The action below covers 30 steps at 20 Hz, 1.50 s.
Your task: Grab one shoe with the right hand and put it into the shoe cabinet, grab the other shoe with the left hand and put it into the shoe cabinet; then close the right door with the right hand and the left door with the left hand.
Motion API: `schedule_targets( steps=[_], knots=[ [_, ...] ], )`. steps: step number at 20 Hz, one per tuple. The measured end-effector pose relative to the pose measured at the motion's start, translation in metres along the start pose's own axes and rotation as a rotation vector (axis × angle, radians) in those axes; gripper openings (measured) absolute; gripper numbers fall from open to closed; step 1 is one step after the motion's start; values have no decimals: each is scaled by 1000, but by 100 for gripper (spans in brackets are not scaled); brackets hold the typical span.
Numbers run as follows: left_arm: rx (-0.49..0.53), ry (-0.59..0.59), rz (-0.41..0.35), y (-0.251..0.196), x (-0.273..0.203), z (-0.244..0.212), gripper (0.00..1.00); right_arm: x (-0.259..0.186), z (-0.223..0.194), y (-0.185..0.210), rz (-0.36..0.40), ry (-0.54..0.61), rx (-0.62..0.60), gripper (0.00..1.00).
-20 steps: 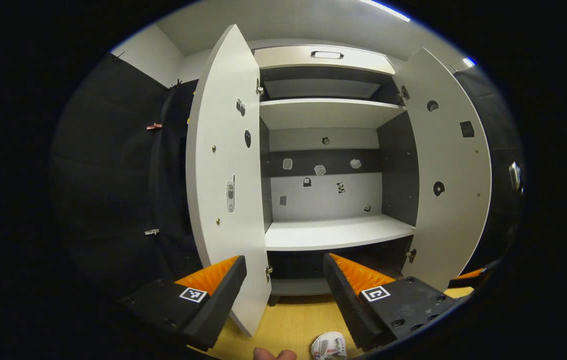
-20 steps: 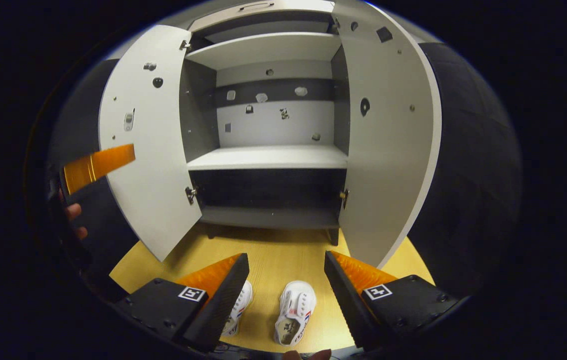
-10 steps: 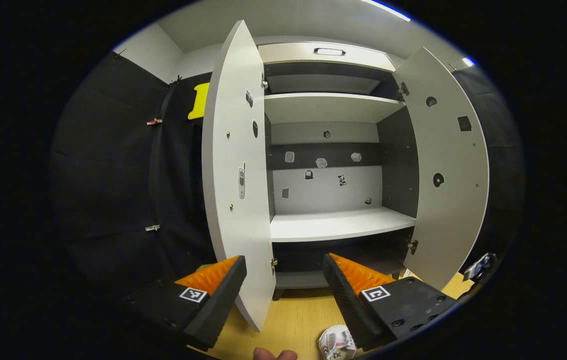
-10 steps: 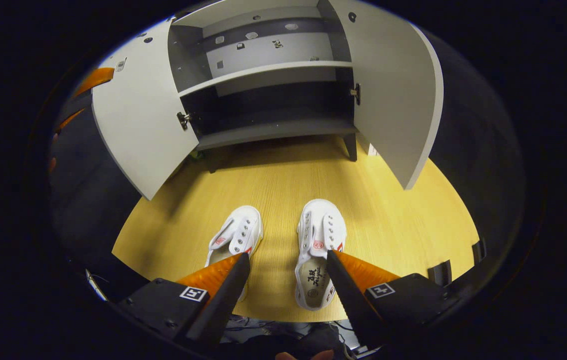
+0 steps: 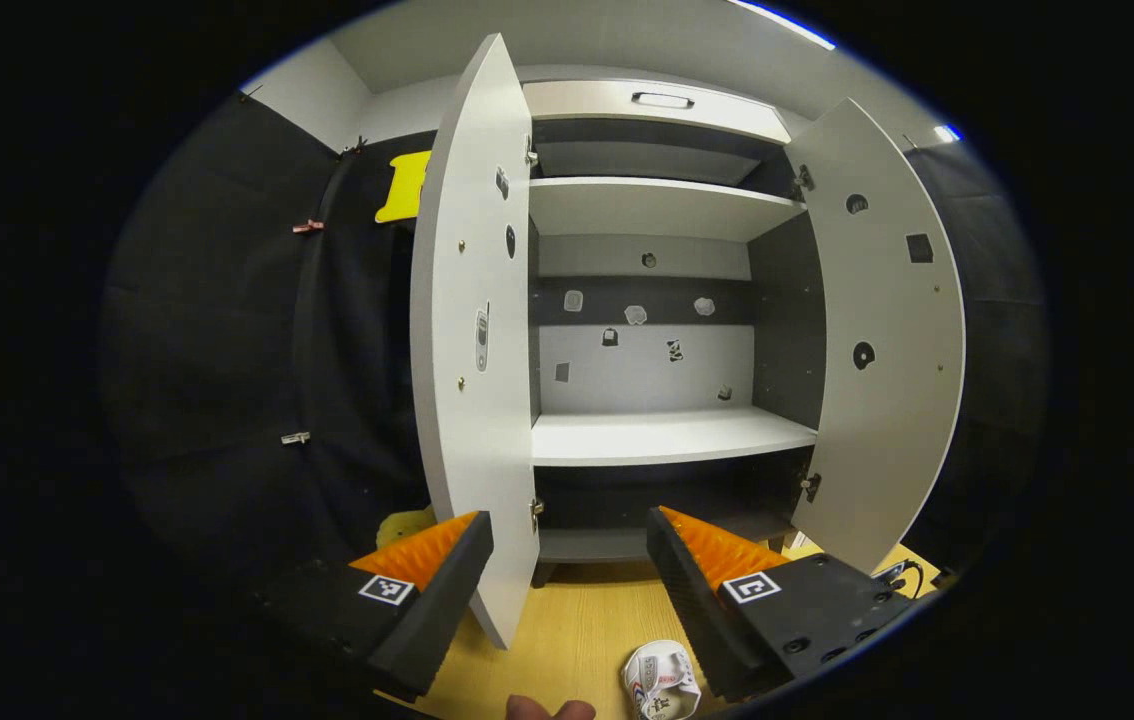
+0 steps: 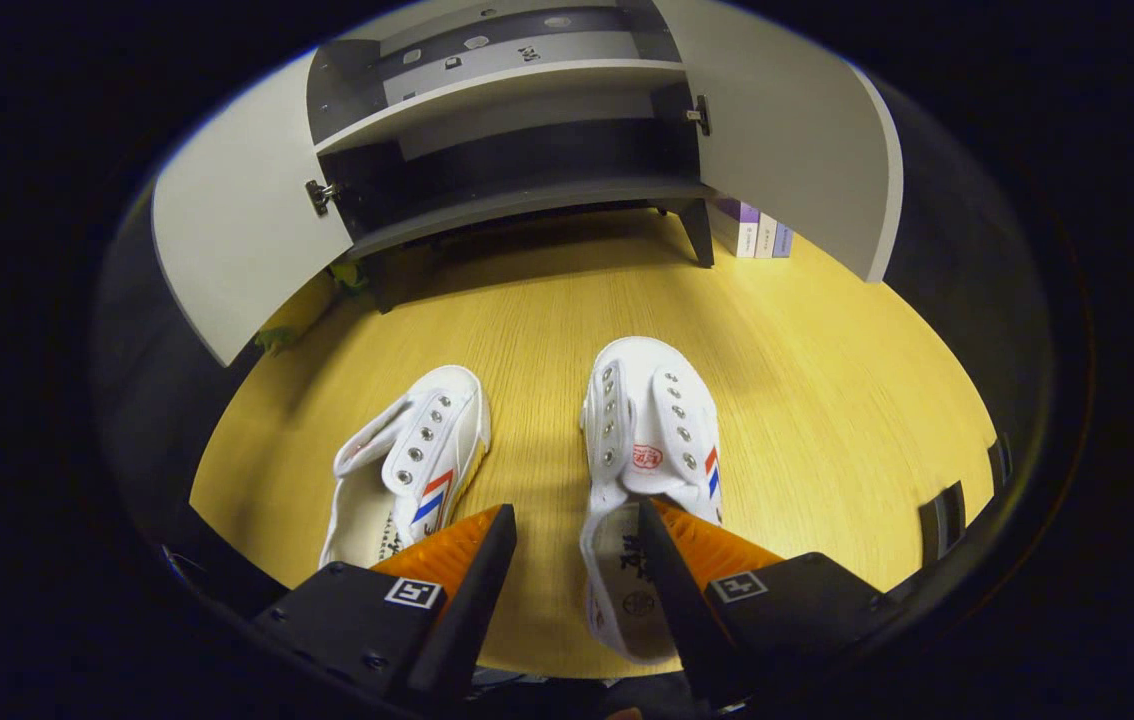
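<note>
A pale wooden floor (image 6: pixel 807 400) fronts a shoe cabinet (image 5: pixel 662 440) with both doors swung wide. The right gripper (image 6: pixel 575 560) hangs low with its jaws parted, over the inner edge of the right-hand shoe (image 6: pixel 647 440); the other shoe (image 6: pixel 412 470) lies just beside. The left gripper (image 5: pixel 569 565), likewise spread and holding nothing, faces the shelves.

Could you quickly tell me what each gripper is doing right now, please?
Left gripper: open, holding nothing, facing the cabinet.
Right gripper: open, holding nothing, low over the shoes, one finger inside the right shoe.
</note>
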State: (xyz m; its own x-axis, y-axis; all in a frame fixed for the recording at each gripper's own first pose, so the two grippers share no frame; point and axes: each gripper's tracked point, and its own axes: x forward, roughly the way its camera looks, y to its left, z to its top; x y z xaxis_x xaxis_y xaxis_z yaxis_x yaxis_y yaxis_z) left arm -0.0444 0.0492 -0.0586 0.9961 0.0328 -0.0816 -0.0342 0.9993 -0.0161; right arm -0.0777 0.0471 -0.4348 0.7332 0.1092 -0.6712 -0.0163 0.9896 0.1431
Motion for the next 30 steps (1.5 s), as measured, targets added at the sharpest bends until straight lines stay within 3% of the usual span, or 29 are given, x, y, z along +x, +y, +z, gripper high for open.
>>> schedule_targets(
  steps=[3,6,8,10,12,15,22,30],
  knots=[
    [11,3,15,4,-3,-3,96,20,4,0,-39,-48,-6,71],
    [18,10,33,8,-5,-8,96,38,14,-7,-89,-105,-8,70],
    [27,15,42,11,-7,-12,96,46,22,-17,-130,-132,-13,64],
    [42,19,52,13,-8,-14,96,51,29,-25,-147,-143,-1,43],
    [54,21,57,15,-9,-16,96,60,32,-16,-86,-123,4,26],
    [55,24,64,15,-9,-17,96,59,34,-15,-63,-105,-31,9],
    [60,16,69,16,-12,-14,95,28,72,-11,-17,-144,6,9],
    [26,12,54,13,-15,-15,95,-55,179,17,14,-288,16,8]
  ],
)
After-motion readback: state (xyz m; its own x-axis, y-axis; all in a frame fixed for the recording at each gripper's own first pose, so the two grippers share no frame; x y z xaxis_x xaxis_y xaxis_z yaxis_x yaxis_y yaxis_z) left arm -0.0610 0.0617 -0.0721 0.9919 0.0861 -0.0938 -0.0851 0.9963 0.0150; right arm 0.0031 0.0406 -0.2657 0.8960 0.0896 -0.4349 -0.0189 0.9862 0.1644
